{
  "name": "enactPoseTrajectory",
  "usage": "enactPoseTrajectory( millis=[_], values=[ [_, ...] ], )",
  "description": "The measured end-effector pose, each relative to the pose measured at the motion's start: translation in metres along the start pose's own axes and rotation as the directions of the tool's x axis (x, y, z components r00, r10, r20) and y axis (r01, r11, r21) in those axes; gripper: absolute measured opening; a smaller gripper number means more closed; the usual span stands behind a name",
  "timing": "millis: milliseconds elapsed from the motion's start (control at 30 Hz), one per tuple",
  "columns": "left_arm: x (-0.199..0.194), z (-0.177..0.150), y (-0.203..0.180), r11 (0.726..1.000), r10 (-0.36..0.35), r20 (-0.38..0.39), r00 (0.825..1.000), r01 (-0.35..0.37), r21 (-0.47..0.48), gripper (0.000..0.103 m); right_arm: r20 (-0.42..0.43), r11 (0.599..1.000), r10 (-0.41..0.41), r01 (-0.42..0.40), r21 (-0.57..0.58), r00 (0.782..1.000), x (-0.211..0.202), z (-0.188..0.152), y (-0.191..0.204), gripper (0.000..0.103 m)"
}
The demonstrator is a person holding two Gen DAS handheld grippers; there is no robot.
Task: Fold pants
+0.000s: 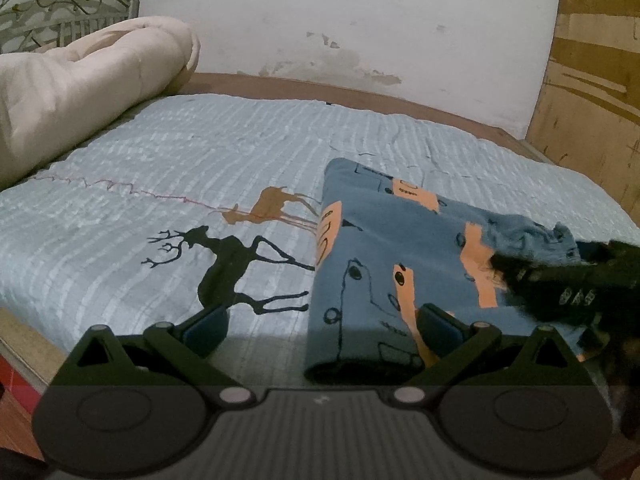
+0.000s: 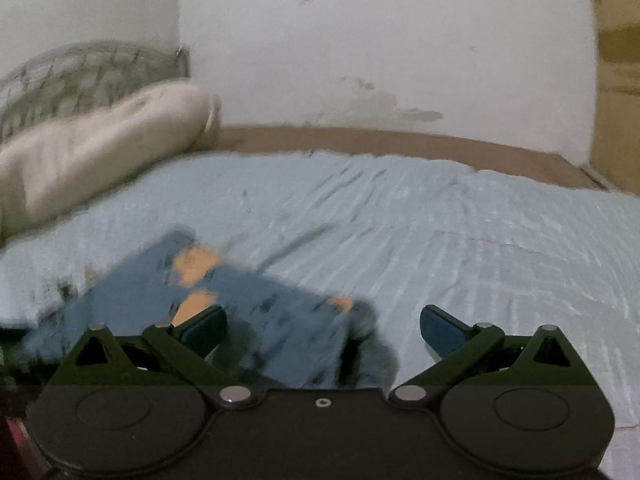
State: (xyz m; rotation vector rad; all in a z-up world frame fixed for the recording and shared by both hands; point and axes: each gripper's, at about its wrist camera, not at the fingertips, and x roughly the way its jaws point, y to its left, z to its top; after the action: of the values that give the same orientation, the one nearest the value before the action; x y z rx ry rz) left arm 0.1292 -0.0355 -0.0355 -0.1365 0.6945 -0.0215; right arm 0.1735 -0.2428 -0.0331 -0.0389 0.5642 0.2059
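Observation:
The pants [image 1: 400,256] are blue with orange patches and black line drawings. They lie folded into a flat block on the light blue bedspread [image 1: 160,168]. My left gripper [image 1: 320,328] is open and empty, low over the block's near left edge. The right gripper's black body [image 1: 568,280] shows blurred at the pants' right side in the left wrist view. In the right wrist view the pants [image 2: 248,304] are blurred, in front and to the left. My right gripper [image 2: 322,330] is open and empty above their near edge.
A rolled cream quilt [image 1: 88,80] lies at the bed's far left, before a metal headboard [image 1: 60,12]. A white stained wall [image 1: 360,20] runs behind the bed. A wooden panel [image 1: 592,80] stands at the right. The bed's near edge [image 1: 24,344] is at lower left.

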Motion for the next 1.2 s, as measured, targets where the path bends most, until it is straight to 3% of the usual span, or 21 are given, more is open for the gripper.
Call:
enactPoseTrajectory(
  millis=[67, 267, 400, 700, 800, 900, 967, 1100, 1200],
  values=[
    [0.000, 0.000, -0.001, 1.000, -0.002, 0.000, 1.000, 0.002, 0.002, 0.102, -0.043, 0.998, -0.020, 0.017, -0.058, 0.999, 0.008, -0.007, 0.011, 0.102],
    [0.001, 0.000, 0.000, 1.000, -0.002, -0.001, 1.000, 0.002, 0.001, 0.102, 0.018, 0.999, 0.000, 0.001, -0.047, 1.000, -0.014, -0.004, 0.019, 0.102],
    [0.001, -0.001, -0.001, 1.000, -0.001, 0.002, 1.000, 0.001, 0.011, 0.102, -0.023, 0.997, -0.013, 0.011, -0.081, 1.000, -0.014, -0.025, 0.029, 0.102],
    [-0.002, -0.001, 0.002, 1.000, -0.010, 0.009, 1.000, 0.010, 0.007, 0.102, 0.025, 0.990, 0.119, -0.121, 0.078, 0.993, -0.036, -0.037, 0.000, 0.102],
    [-0.008, -0.001, 0.004, 0.999, -0.041, 0.047, 0.998, 0.042, -0.018, 0.102, 0.024, 0.967, 0.209, -0.210, 0.145, 0.978, -0.038, -0.035, -0.018, 0.102],
    [-0.012, 0.001, 0.004, 0.993, -0.107, 0.084, 0.991, 0.111, -0.037, 0.102, -0.008, 0.895, 0.377, -0.362, 0.262, 0.926, -0.029, -0.029, -0.041, 0.102],
    [-0.011, 0.004, 0.003, 0.988, -0.142, 0.097, 0.985, 0.147, -0.043, 0.102, -0.002, 0.866, 0.426, -0.406, 0.293, 0.905, -0.025, -0.024, -0.051, 0.102],
    [0.000, 0.012, 0.004, 0.978, -0.187, 0.079, 0.979, 0.193, -0.082, 0.102, -0.013, 0.874, 0.417, -0.397, 0.281, 0.909, -0.015, -0.011, -0.061, 0.102],
    [0.005, 0.015, 0.005, 0.973, -0.195, 0.073, 0.978, 0.202, -0.115, 0.102, -0.025, 0.857, 0.426, -0.394, 0.332, 0.905, 0.004, -0.004, -0.074, 0.102]
  ],
)
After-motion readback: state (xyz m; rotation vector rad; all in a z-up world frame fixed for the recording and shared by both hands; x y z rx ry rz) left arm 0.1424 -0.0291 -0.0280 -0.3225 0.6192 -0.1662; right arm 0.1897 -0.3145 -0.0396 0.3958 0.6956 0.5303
